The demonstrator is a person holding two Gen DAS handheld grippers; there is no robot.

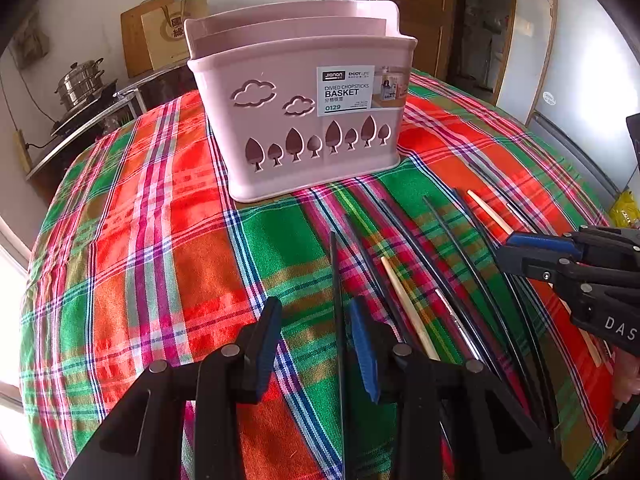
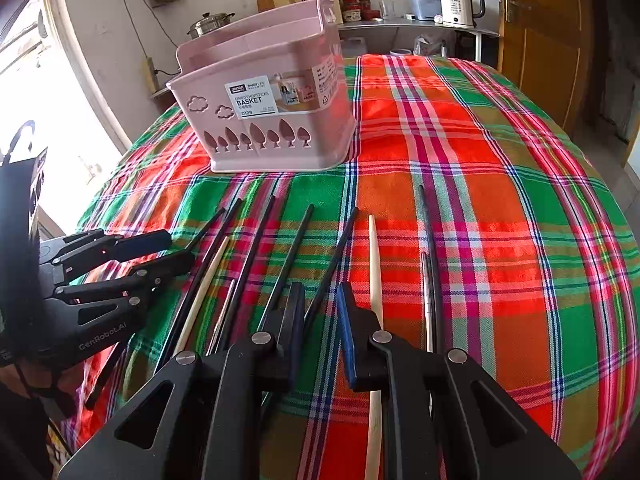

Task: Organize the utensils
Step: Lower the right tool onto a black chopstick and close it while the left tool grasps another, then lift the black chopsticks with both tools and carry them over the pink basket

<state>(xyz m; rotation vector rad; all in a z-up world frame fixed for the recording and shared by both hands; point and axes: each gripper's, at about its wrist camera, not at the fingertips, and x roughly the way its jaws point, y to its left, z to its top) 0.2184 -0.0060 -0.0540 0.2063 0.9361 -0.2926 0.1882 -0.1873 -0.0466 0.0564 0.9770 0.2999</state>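
Bright plaid cloth in red, green and orange covers the table, its woven checks catching daylight from a window at the left. Behind it, a white kettle stands on a counter.

Low over the cloth's near edge, the left gripper points toward the basket with its jaws parted; a thin black chopstick runs up between the fingers, close against the blue-padded one, and nothing presses it from the other side. From the right wrist view this gripper comes in from the left, level with the table.

Further right, the right gripper hovers above the row of sticks, jaws spread with a gap between the pads, grasping nothing. A black chopstick slants up through that gap on the cloth below.

Chopsticks lie roughly parallel, fanned across the cloth: mostly slim glossy black ones, plus pale wooden ones with tapered tips. Beyond their tips stands the pink plastic chopstick basket, upright, smooth-walled, with cloud and tree cut-outs, a paper label and an inner divider
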